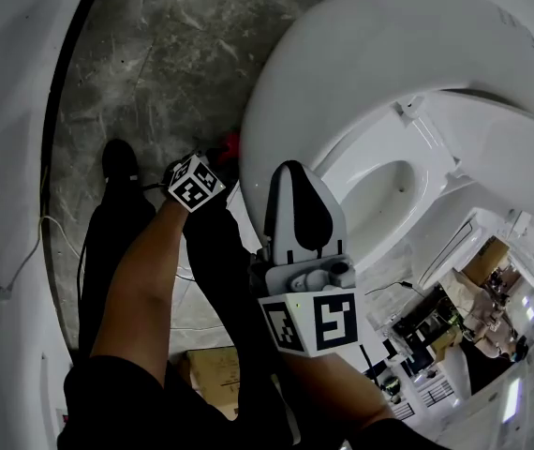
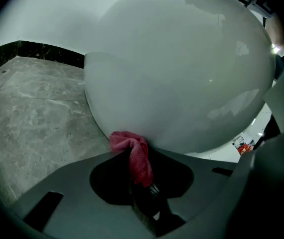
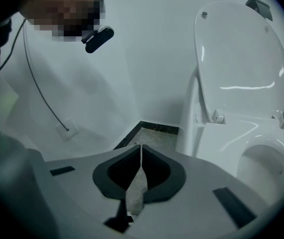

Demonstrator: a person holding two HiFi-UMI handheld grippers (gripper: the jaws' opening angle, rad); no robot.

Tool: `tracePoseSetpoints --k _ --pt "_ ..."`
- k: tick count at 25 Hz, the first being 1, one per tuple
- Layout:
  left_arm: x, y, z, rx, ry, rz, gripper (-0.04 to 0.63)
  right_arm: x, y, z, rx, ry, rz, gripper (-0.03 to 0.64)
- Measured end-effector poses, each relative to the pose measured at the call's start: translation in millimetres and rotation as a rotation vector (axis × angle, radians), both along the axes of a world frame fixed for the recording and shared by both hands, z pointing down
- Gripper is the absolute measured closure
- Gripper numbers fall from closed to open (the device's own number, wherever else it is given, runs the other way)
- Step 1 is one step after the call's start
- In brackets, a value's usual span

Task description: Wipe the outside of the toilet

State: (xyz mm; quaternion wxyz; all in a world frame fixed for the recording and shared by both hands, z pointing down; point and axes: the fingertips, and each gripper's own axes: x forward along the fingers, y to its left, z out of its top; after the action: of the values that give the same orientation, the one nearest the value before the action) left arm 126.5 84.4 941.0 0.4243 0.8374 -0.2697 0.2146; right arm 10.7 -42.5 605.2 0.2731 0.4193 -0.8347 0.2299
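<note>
The white toilet point(image 1: 342, 73) fills the upper right of the head view, its lid point(image 3: 241, 59) raised and the bowl point(image 1: 393, 190) open. My left gripper point(image 1: 218, 155) is low at the bowl's left outer side, shut on a red cloth point(image 1: 229, 144). In the left gripper view the red cloth point(image 2: 132, 151) hangs from my jaws and its bunched end touches the curved underside of the toilet point(image 2: 182, 68). My right gripper point(image 1: 290, 172) is held up in front of the bowl's rim; its jaws point(image 3: 141, 148) are shut with nothing in them.
Grey stone floor point(image 1: 155, 54) lies left of the toilet, edged by a black baseboard point(image 2: 37, 51) and white walls point(image 1: 5, 111). A wall socket point(image 3: 65, 129) with a cable hangs on the left wall. A cardboard box point(image 1: 213, 373) and the person's shoe point(image 1: 117, 157) are on the floor.
</note>
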Motion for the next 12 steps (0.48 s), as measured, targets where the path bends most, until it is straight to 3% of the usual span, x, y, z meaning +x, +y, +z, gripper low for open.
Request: tracePoseSetpoints --k 6,10,12 --pt "29 55 -33 -0.150 0.070 0.033 0.502 -2 10 -11 -0.018 -0.020 0.016 0.581" --pt "46 91 -84 -0.238 0.228 0.112 0.501 -1 6 -33 -0.012 -0.054 0.033 0.580" --pt "36 98 -116 -0.258 0.267 0.116 0.502 4 1 -47 -0.006 -0.067 0.032 0.580"
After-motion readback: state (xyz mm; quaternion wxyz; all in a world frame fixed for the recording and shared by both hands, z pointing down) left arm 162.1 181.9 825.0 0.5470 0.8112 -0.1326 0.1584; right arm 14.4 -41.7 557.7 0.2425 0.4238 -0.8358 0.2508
